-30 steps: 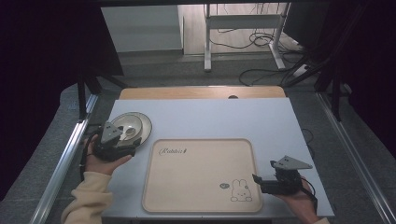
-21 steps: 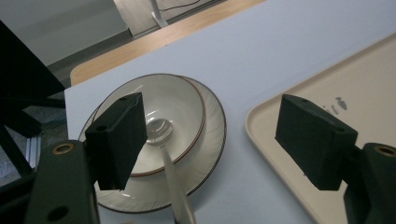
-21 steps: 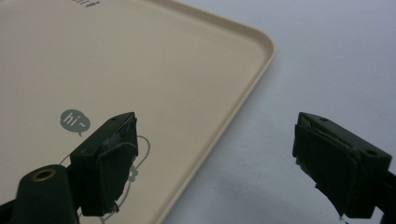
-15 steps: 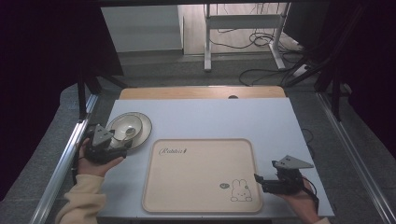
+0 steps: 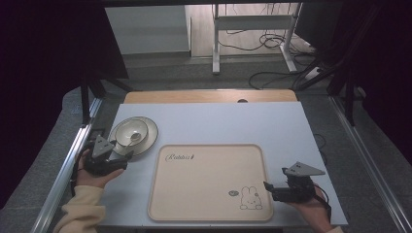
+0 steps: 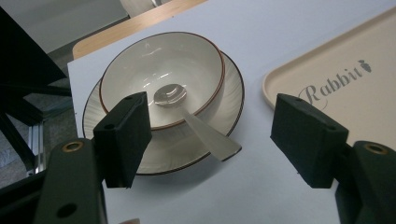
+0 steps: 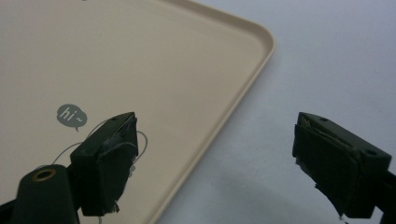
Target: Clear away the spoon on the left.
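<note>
1. While the left gripper (image 6: 212,140) hangs low over the surface (image 5: 233,121) with its jaws wide apart and nothing between them, the spoon (image 6: 196,126) lies just ahead of it; the sound approach, I judge, is to come down on the handle where it overhangs the plate (image 6: 233,88), jaws set across its width.
2. Closing there should be slow, since the handle is thin and glossy and could skate off the plate rim.
3. Nearest the person on the other side, the right gripper (image 7: 217,158) also stands wide open and holds nothing, straddling the tray (image 7: 187,70) edge near its printed corner.
4. Beyond the left gripper, the spoon rests in the bowl (image 6: 140,70), which sits on the plate at the left of the surface, just beside the tray's far-left corner.
5. Its long axis runs from the bowl's middle out over both rims: scoop end away, handle pointing back toward the left gripper and slanting toward the tray.
</note>
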The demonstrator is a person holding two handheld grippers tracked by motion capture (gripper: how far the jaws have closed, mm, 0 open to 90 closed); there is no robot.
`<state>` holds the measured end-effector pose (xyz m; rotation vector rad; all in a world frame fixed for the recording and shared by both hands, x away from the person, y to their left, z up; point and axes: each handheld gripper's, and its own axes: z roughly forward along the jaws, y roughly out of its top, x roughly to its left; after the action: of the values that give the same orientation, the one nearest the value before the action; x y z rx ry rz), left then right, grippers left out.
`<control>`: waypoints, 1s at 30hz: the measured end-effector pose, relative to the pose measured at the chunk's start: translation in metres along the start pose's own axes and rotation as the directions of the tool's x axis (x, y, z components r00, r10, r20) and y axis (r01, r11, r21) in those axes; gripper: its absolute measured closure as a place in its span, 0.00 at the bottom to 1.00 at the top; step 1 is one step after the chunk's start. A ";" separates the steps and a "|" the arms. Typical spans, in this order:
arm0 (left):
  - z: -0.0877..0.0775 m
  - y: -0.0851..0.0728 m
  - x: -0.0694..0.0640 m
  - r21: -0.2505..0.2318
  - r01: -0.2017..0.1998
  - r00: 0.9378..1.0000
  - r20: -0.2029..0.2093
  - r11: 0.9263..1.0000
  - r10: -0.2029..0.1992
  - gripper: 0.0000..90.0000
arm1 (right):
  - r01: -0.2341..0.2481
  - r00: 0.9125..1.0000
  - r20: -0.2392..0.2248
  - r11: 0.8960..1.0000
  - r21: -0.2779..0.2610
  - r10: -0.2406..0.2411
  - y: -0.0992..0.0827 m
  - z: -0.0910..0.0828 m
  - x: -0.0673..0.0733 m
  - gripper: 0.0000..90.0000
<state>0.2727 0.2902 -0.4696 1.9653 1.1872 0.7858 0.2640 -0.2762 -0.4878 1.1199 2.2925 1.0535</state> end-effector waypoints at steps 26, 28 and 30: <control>0.003 -0.008 0.003 0.022 -0.027 1.000 -0.002 0.999 0.027 0.75 | 0.002 1.000 0.006 1.000 0.006 -0.002 0.000 0.001 0.000 0.16; 0.004 -0.008 0.003 0.027 -0.022 1.000 0.000 0.999 0.022 0.78 | 0.002 1.000 0.011 1.000 0.006 -0.002 0.000 0.001 0.000 0.16; 0.004 -0.008 0.004 0.028 -0.017 1.000 0.001 0.999 0.017 0.80 | -0.002 1.000 0.017 1.000 0.008 0.002 0.000 0.000 0.000 0.16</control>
<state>0.2730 0.2953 -0.4777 2.0011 1.1886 0.7814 0.2644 -0.2761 -0.4881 1.1298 2.2854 1.0325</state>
